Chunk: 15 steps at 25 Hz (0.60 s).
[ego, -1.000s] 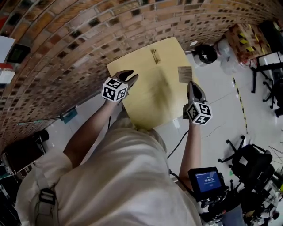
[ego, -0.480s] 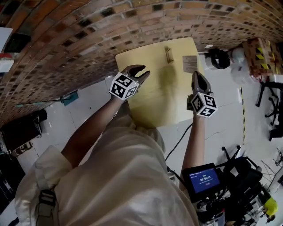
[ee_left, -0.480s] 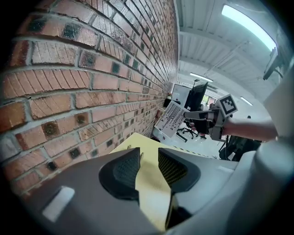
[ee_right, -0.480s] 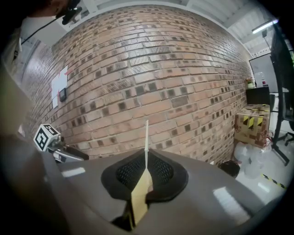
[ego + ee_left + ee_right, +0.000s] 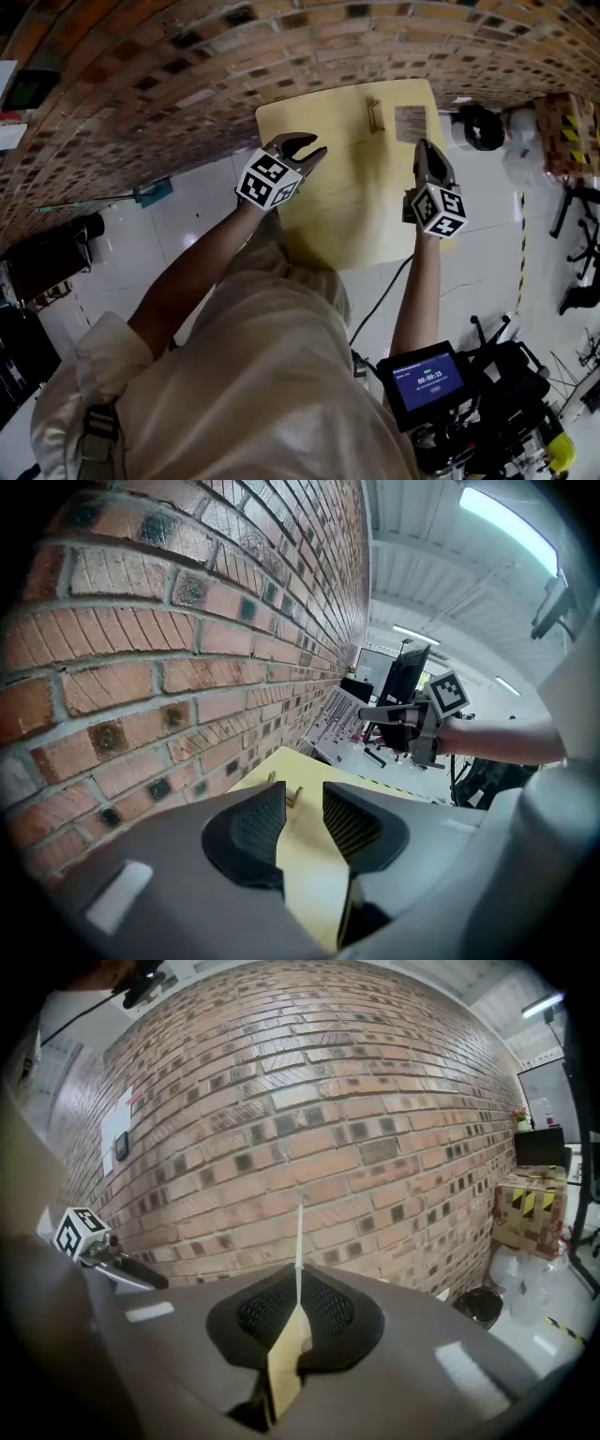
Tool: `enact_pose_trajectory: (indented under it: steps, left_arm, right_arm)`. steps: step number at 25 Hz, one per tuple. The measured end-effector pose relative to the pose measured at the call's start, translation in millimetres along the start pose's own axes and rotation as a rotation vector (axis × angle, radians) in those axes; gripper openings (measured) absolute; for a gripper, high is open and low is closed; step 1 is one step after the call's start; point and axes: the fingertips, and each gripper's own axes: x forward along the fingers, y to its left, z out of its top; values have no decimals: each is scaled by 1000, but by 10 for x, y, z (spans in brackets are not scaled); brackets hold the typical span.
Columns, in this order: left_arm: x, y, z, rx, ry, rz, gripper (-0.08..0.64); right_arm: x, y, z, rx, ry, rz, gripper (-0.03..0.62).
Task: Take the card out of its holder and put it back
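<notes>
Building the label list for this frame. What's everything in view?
table: one, pale yellow, against the wall
brick wall: one, red-brown, behind the table
card holder: one, tan, on the table near the wall
card: one, pale, right of the holder, held edge-up
bin: one, black, on the floor right of the table
box: one, brown with yellow-black tape, far right
screen: one, blue, bottom right
left gripper: one, grey, jaws apart, empty, over the table's left edge
right gripper: one, grey, shut on the card
</notes>
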Motion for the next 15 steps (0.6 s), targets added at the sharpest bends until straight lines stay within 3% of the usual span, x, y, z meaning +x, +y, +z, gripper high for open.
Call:
enact_pose_trajectory:
  steps: [15]
  left_arm:
    - [-34,133,-109,-2,44,18,143]
  right_arm:
    - [702,-148,-623,34,105,-7,14]
